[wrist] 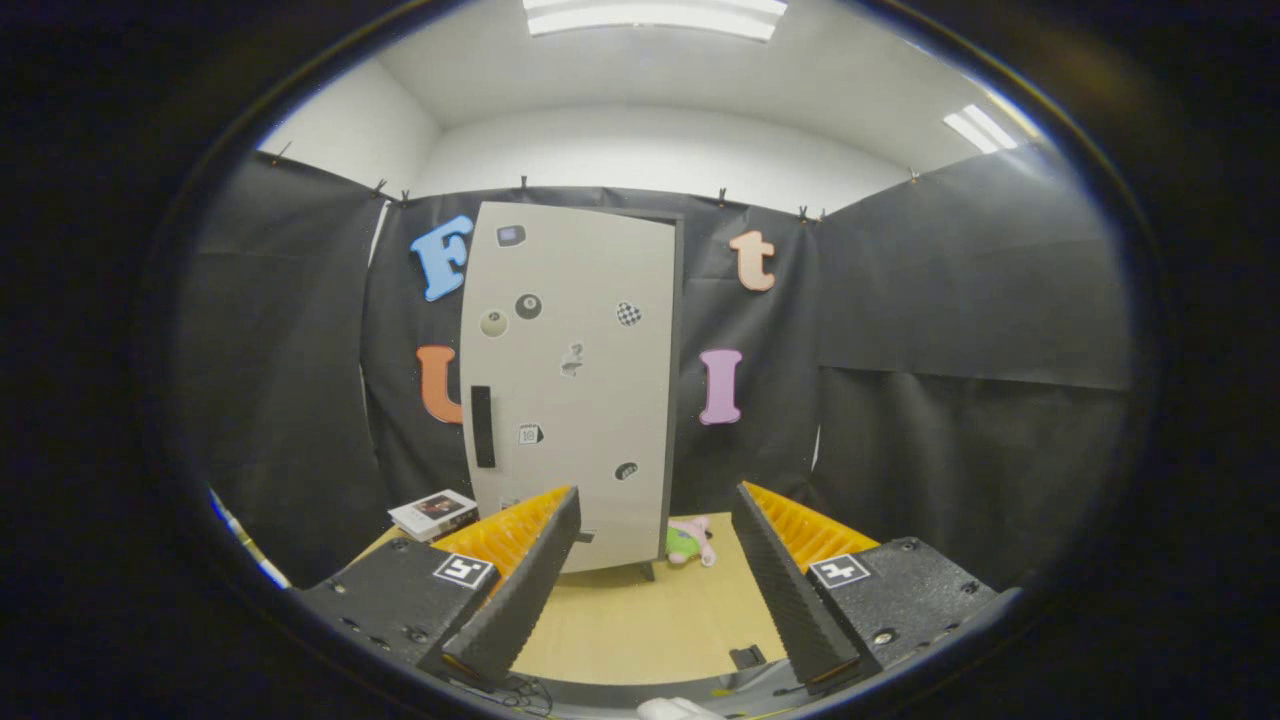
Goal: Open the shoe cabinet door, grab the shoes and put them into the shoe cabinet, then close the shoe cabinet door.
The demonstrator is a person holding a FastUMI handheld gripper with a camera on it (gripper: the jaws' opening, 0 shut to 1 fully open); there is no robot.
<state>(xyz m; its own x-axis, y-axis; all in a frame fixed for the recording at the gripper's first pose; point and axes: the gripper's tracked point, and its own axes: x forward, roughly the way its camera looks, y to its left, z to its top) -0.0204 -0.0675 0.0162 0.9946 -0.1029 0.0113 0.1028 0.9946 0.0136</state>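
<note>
A tall pale-grey shoe cabinet (572, 390) stands upright on the wooden table (640, 620), beyond my fingers and against the black cloth wall. Its door is shut and carries several small stickers. A black vertical handle (483, 426) sits near the door's left edge. My gripper (655, 515) is open, its two black ribbed fingers (530, 580) with orange backs spread wide and nothing between them. The cabinet's lower part shows just ahead of the left finger. A sliver of something white (678, 709) lies below the fingers; I cannot tell what it is.
A pink and green plush toy (688, 541) lies on the table at the cabinet's right foot. A small white book (434, 513) rests left of the cabinet. Bare tabletop stretches between the fingers and the cabinet. A small black object (748, 657) sits near the table's front edge.
</note>
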